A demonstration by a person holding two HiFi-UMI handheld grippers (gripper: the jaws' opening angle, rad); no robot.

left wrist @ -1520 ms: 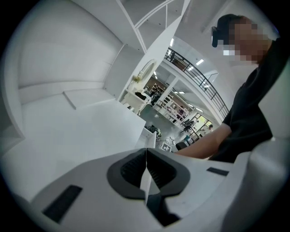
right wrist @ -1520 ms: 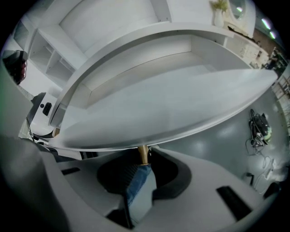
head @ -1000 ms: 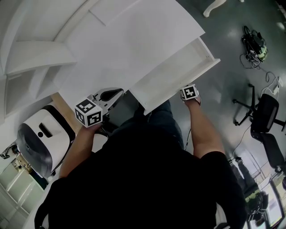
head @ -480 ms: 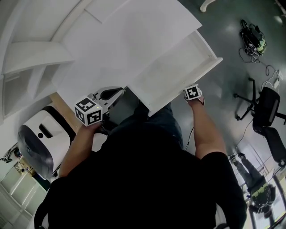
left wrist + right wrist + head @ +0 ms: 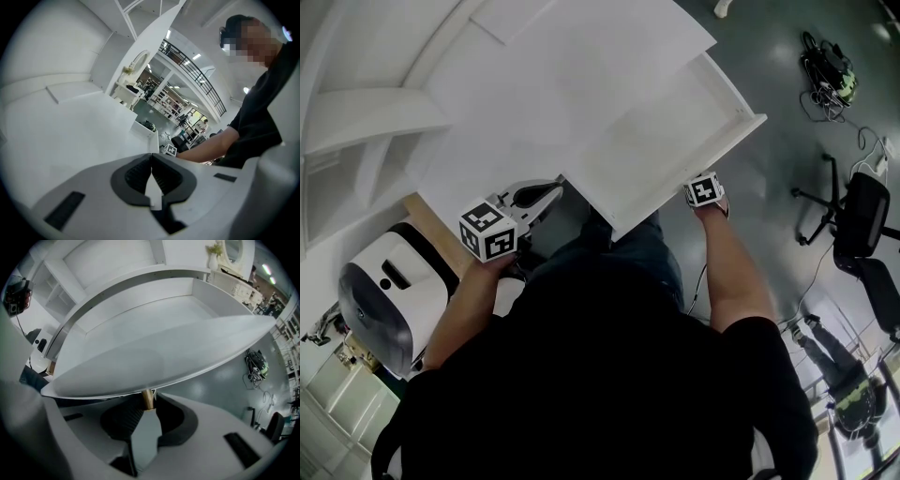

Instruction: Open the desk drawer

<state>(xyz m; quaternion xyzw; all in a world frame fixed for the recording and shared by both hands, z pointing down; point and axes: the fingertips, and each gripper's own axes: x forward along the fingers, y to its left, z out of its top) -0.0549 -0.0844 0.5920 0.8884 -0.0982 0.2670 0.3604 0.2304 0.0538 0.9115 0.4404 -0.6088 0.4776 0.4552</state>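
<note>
The white desk (image 5: 516, 103) has its drawer (image 5: 675, 131) pulled out toward me, and its inside is bare. In the right gripper view the drawer's front panel (image 5: 154, 362) fills the middle, with a brass knob (image 5: 147, 399) under its edge. My right gripper (image 5: 147, 405) is shut on that knob. In the head view only its marker cube (image 5: 703, 190) shows below the drawer front. My left gripper (image 5: 546, 194) lies at the desk's near edge, left of the drawer. It is shut, its pads (image 5: 140, 174) pressed together with nothing between them.
A white rounded appliance (image 5: 389, 291) stands on the floor at the left. Desk shelves (image 5: 366, 122) rise at the far left. An office chair (image 5: 858, 225) and a tangle of cables (image 5: 830, 80) are on the floor to the right. My legs (image 5: 628, 248) are under the drawer.
The drawer has slid a little further out of the desk, with the right gripper on its knob. The left gripper has shifted slightly along the desk edge.
</note>
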